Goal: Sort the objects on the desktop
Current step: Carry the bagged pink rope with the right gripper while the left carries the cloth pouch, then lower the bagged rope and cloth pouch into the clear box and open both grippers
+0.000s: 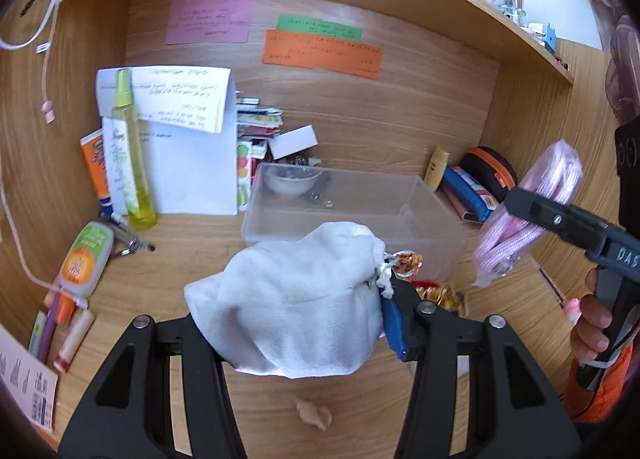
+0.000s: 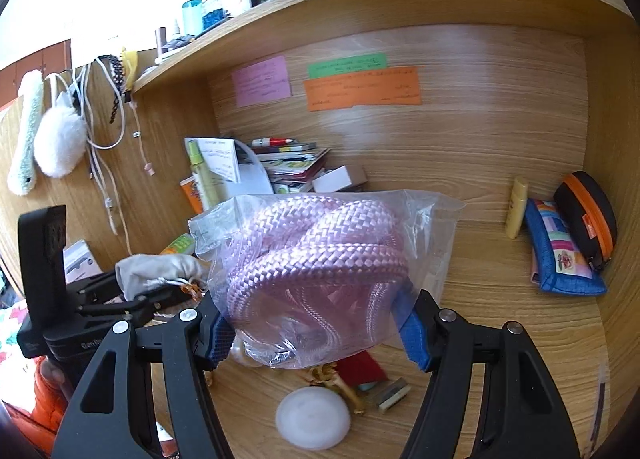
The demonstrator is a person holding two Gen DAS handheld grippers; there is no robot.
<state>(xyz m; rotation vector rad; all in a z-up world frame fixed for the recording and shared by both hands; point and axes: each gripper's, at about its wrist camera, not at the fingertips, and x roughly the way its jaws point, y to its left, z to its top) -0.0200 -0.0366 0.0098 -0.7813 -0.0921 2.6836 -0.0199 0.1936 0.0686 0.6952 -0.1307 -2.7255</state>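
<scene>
My left gripper (image 1: 304, 335) is shut on a white drawstring pouch (image 1: 296, 299) and holds it above the desk, just in front of a clear plastic box (image 1: 424, 215). The pouch also shows in the right wrist view (image 2: 156, 269). My right gripper (image 2: 316, 333) is shut on a clear bag of pink rope (image 2: 320, 259), lifted off the desk. In the left wrist view the bag of pink rope (image 1: 532, 215) hangs at the right of the box, held by the right gripper (image 1: 520, 199).
A spray bottle (image 1: 130, 151), tubes, papers (image 1: 192, 163) and a card stack stand at the back left. A blue pouch (image 2: 560, 255) and black-orange case (image 2: 588, 215) lie at the right. A white round lid (image 2: 314, 423), gold trinkets (image 2: 340, 383) and wrapped sweets (image 1: 436, 295) lie on the desk.
</scene>
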